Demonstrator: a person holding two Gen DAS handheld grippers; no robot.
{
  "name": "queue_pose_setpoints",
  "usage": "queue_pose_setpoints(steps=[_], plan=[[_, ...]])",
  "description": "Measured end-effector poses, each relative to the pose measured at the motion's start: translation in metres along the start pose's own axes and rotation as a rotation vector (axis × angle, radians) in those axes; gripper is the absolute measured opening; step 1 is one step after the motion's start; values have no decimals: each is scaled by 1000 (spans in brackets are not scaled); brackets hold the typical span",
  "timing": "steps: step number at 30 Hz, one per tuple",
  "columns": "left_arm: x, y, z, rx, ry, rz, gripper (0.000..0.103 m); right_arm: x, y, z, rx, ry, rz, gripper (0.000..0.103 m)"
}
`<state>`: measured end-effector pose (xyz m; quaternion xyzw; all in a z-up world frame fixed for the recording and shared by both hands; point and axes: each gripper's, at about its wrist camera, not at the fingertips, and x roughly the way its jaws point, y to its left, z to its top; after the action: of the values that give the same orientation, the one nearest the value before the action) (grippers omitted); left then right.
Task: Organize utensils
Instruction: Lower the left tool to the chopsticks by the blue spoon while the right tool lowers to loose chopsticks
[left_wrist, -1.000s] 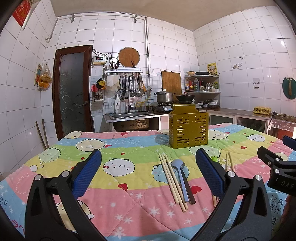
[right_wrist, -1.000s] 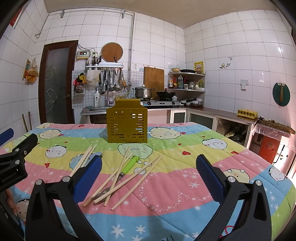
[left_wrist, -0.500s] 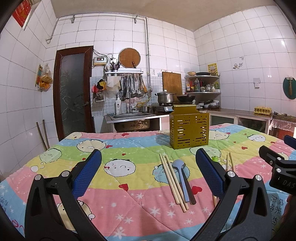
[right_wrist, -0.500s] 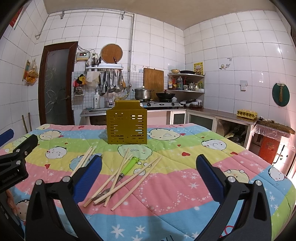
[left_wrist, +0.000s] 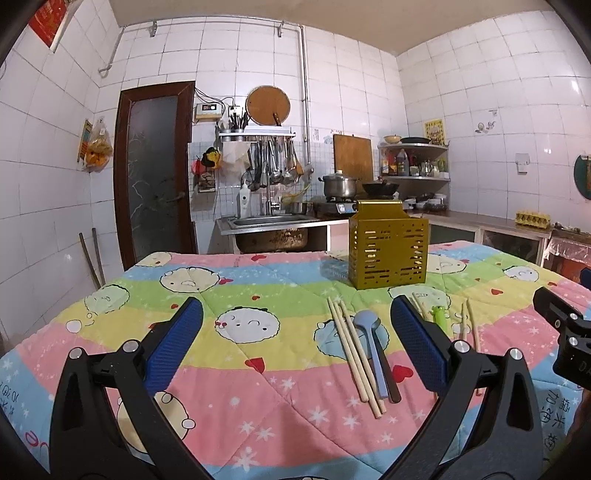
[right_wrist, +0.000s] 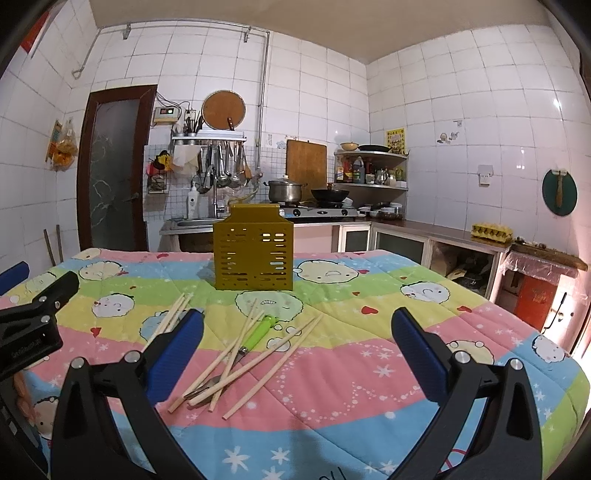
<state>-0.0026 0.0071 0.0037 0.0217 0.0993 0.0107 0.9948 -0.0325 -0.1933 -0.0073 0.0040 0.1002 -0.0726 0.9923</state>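
Note:
A yellow perforated utensil holder (left_wrist: 388, 250) (right_wrist: 253, 252) stands upright toward the far side of the quilt-covered table (left_wrist: 236, 295). In the left wrist view, a pair of wooden chopsticks (left_wrist: 354, 353), a blue spoon (left_wrist: 371, 339) and a dark-handled utensil (left_wrist: 389, 376) lie side by side. My left gripper (left_wrist: 295, 343) hovers open, just left of them. In the right wrist view, several loose chopsticks (right_wrist: 255, 362) cross over a green-handled utensil (right_wrist: 258, 332). My right gripper (right_wrist: 295, 343) is open above the table, with that pile near its left finger.
The colourful quilt (right_wrist: 369, 332) covers the whole table. Behind it are a sink (left_wrist: 273, 230), a stove with a pot (right_wrist: 286, 190) and a wok (right_wrist: 330, 194), a counter (right_wrist: 443, 236) on the right, and a dark door (left_wrist: 155, 173) on the left.
Both views shifted only slightly; the holder appears a touch farther right in the left wrist view. Nothing on the table moved, and both grippers stayed open.

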Motion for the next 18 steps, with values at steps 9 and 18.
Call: queue_pose_setpoints(steps=[9,18], plan=[[13,-13,4,60,69,-41,98,24,-5,6,24,133,20,99],[80,-7,45,9,244,-127,98,63,-2,42,-31,122,-63,99]])
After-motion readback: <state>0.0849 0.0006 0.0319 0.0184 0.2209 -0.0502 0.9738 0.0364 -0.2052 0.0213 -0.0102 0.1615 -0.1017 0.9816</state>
